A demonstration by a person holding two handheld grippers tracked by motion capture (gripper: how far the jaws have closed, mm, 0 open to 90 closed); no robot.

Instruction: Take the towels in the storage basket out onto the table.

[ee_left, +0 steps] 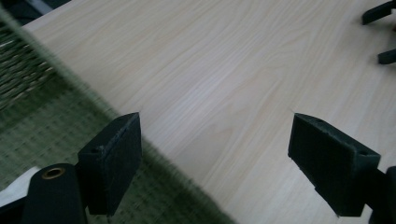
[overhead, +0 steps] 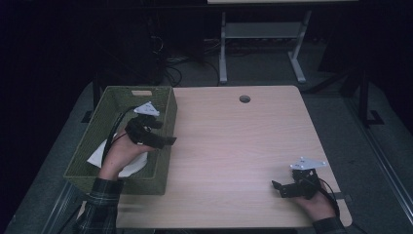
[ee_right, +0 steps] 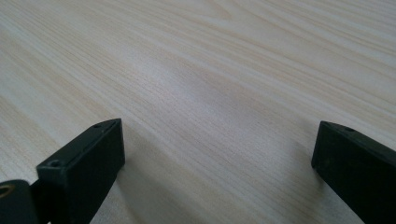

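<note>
A green woven basket [overhead: 160, 161] stands on the left part of the wooden table [overhead: 234, 141]. White cloth [overhead: 134, 165] lies inside it. My left gripper [overhead: 164, 139] hangs over the basket's right wall, pointing right, jaws wide apart with nothing between them. In the left gripper view [ee_left: 215, 158] the basket's rim [ee_left: 88, 102] runs under the left jaw and bare table lies beyond. My right gripper [overhead: 278, 187] rests low near the table's front right corner, pointing left. In the right gripper view [ee_right: 217, 163] its jaws stand wide apart over bare wood.
A round cable hole [overhead: 245, 99] sits near the table's far edge. Beyond the table stand a white desk frame [overhead: 258, 44] and loose cables [overhead: 170, 68] on the dark floor. The other gripper's fingertips [ee_left: 383, 11] show far off in the left gripper view.
</note>
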